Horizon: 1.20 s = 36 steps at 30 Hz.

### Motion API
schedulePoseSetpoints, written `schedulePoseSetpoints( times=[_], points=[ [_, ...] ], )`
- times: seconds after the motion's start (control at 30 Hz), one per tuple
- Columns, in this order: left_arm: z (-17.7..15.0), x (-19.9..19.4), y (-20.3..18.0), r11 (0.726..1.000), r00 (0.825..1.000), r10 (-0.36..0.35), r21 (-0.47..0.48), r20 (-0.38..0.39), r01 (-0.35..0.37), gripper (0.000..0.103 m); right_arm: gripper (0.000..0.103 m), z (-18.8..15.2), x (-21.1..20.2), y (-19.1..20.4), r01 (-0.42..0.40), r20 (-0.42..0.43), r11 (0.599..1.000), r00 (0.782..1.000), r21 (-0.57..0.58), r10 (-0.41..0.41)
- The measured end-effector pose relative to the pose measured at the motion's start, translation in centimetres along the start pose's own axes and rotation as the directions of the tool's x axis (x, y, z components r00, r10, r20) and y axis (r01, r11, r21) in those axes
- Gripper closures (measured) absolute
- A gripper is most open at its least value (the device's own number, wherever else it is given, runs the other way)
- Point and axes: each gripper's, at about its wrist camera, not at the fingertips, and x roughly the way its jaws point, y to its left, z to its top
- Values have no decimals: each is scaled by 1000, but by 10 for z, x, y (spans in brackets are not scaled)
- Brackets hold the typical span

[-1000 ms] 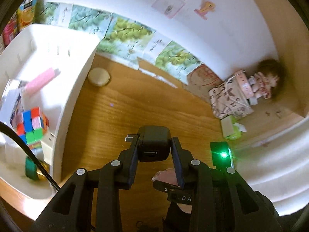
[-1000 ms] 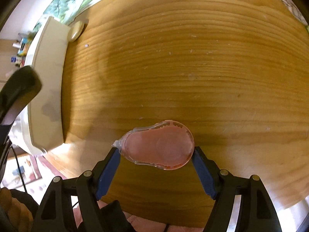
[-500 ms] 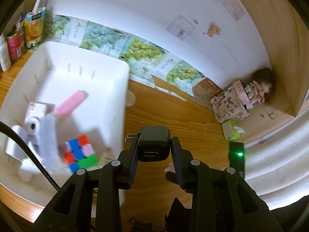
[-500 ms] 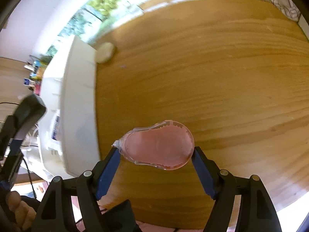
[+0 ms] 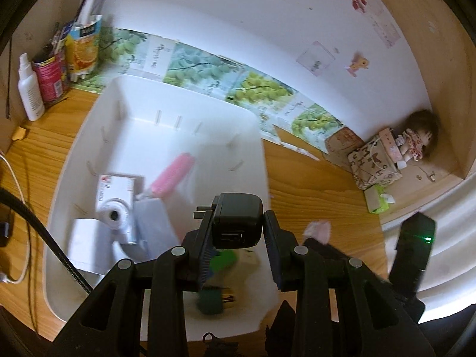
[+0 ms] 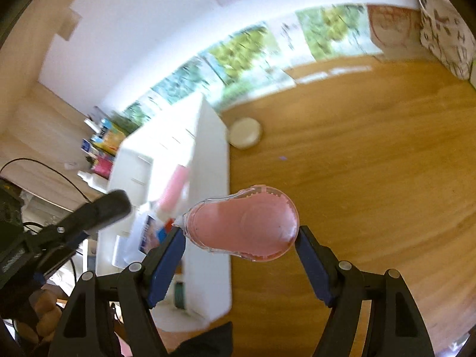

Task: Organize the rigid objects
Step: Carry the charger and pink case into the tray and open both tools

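Note:
My left gripper (image 5: pixel 238 232) is shut on a black USB charger plug (image 5: pixel 237 218) and holds it above the white bin (image 5: pixel 125 95), over its near right part. In the bin lie a pink brush (image 5: pixel 174 175), a small white camera (image 5: pixel 114 205), a white box (image 5: pixel 84 241) and green pieces (image 5: pixel 223 260). My right gripper (image 6: pixel 239 247) is shut on a pink correction-tape dispenser (image 6: pixel 244 226) and holds it above the wooden desk, just right of the bin (image 6: pixel 212 160). The dispenser's tip also shows in the left wrist view (image 5: pixel 317 229).
Bottles and cartons (image 5: pixel 53 68) stand at the back left. A round cream lid (image 6: pixel 245 132) lies on the desk beside the bin. A patterned bag (image 5: pixel 374 160), a doll (image 5: pixel 416 139) and a green pack (image 5: pixel 377 200) sit at the back right. Cables (image 5: pixel 17 184) run left of the bin.
Both grippers have moved left toward the bin with their objects. The left one now hangs over the bin's inside; the right one is raised and tilted up beside the bin's right wall.

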Motion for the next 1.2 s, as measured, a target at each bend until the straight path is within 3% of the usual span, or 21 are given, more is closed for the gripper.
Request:
schedulePoseSetpoints(
  times=[0.3, 0.6, 0.77, 1.13, 1.2],
  points=[
    [-1, -14, 43, 995, 995, 100, -26, -5, -100, 68, 27, 0, 7, 49, -74, 150, 987, 984, -141, 95],
    [-2, -35, 78, 975, 979, 206, -85, -2, -205, 68, 27, -3, 25, 87, -147, 185, 950, 962, -276, 202],
    [-3, -40, 83, 966, 971, 238, -100, -1, -237, 68, 27, -9, 25, 102, -202, 176, 912, 945, -357, 278],
    [-9, -47, 65, 960, 959, 279, -44, 44, -277, 66, 23, -22, 10, 120, -207, 194, 854, 923, -477, 332],
    [-11, -49, 60, 958, 957, 285, -33, 57, -284, 59, 20, -24, 8, 121, -208, 195, 849, 921, -485, 336]
  ],
)
